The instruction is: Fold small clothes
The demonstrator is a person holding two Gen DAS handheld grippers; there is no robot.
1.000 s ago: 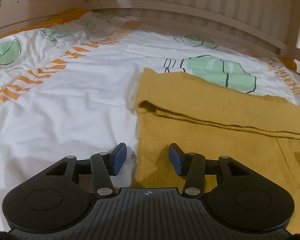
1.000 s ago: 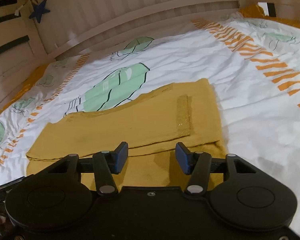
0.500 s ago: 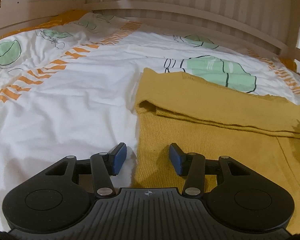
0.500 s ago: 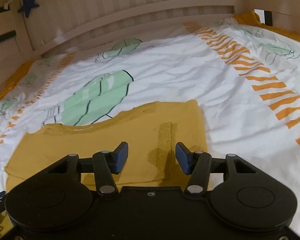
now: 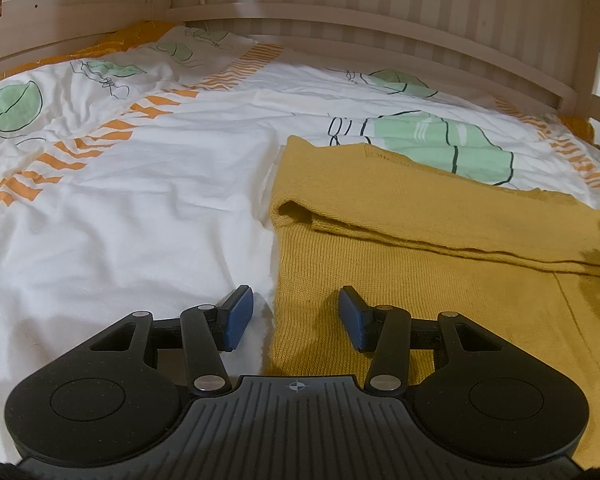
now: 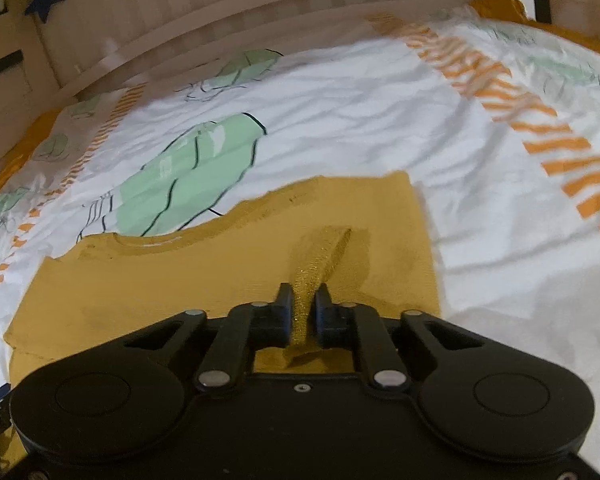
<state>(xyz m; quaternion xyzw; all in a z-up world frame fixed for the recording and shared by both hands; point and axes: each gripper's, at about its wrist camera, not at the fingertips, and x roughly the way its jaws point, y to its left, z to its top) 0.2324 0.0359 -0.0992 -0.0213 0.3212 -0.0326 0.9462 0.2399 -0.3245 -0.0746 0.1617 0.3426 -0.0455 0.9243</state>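
Mustard knit garment (image 5: 400, 216) lies half-folded on the bedsheet (image 5: 148, 200), right gripper (image 6: 303, 308) pinching its glittery strip (image 6: 320, 256) to lift, left gripper (image 5: 296, 312) spread wide astride the edge.

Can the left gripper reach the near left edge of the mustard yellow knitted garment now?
Probably yes. The left gripper is open, and the mustard yellow knitted garment has its edge lying flat between the fingers, with nothing over it on the white printed bedsheet.
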